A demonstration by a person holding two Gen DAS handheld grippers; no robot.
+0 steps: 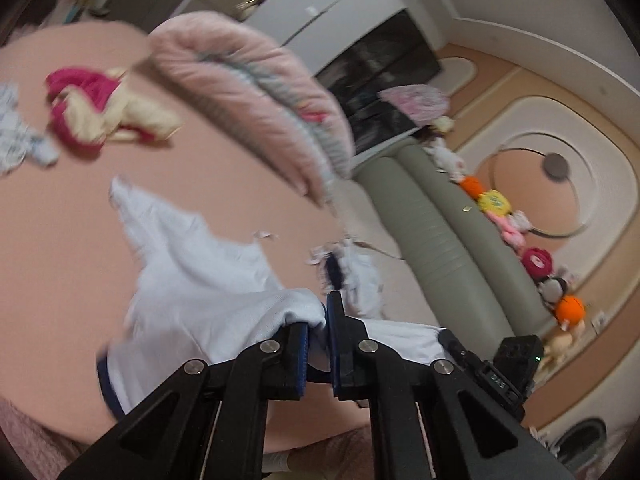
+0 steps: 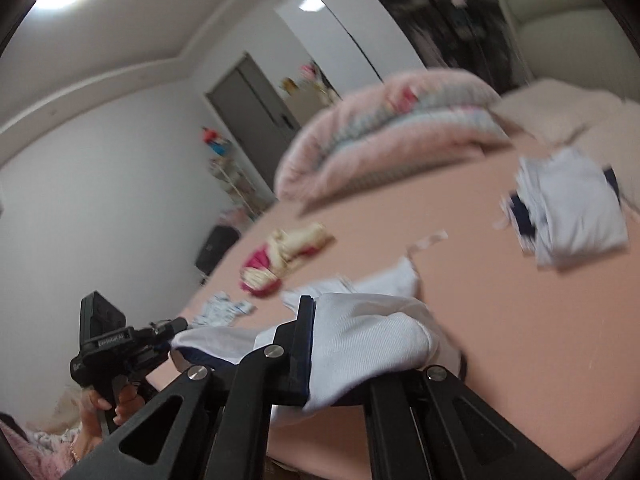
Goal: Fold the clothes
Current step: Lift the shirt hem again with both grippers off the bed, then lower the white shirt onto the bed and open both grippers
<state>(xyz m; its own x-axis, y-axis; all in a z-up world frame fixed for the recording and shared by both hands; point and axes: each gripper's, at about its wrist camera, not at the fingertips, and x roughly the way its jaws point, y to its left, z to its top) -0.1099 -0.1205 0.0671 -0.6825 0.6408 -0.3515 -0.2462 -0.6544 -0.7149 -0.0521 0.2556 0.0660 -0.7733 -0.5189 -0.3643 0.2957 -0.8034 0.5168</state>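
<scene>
- Your left gripper (image 1: 318, 344) has its two fingers pressed together on a fold of the white garment (image 1: 192, 280), pinching its near edge just above the pink bed (image 1: 60, 208).
- Your right gripper (image 2: 320, 344) is clamped on the same white garment (image 2: 360, 340); the cloth drapes over the right finger and hides it (only the left finger's tip shows clearly).
- The garment has a navy trim and hangs stretched between both grippers at the near edge of the bed (image 2: 520, 320).
- A folded white-and-navy pile (image 2: 568, 212) lies far right on the bed.
- A crumpled pink and cream garment (image 2: 280, 256) sits farther left, well apart from it.
- A rolled pink quilt (image 2: 380, 132) lies at the far side.
</scene>
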